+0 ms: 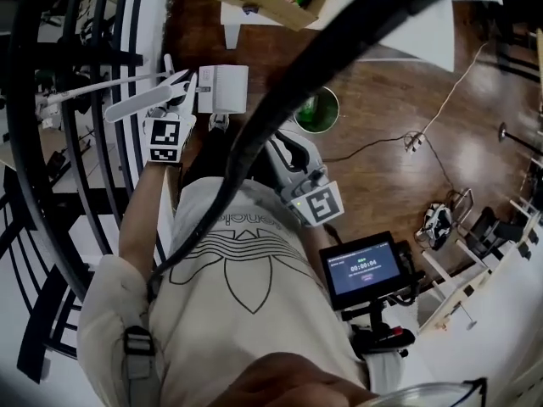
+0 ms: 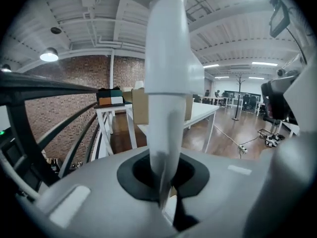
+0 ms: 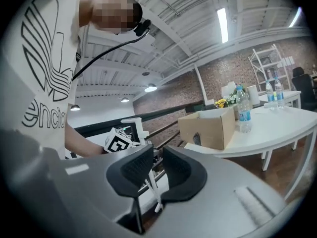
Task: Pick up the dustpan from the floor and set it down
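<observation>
My left gripper (image 1: 180, 90) is shut on the white dustpan's upright handle (image 2: 167, 83), which fills the middle of the left gripper view. In the head view the handle (image 1: 136, 103) slants up and left from the jaws. A white boxy piece (image 1: 223, 87) hangs just right of them; I cannot tell whether it is the pan. The dustpan is held up off the wooden floor (image 1: 382, 100). My right gripper (image 1: 288, 147) sits lower, close to the person's body, partly behind a black cable. Its jaws (image 3: 157, 170) stand slightly apart with nothing between them.
A black railing (image 1: 34, 168) runs down the left. A white table (image 1: 424, 32) with a cardboard box (image 3: 208, 128) and water bottles (image 3: 242, 110) stands ahead. A green bin (image 1: 318, 110) and a power strip (image 1: 414, 141) with its cord lie on the floor. A small screen (image 1: 365, 267) hangs at the waist.
</observation>
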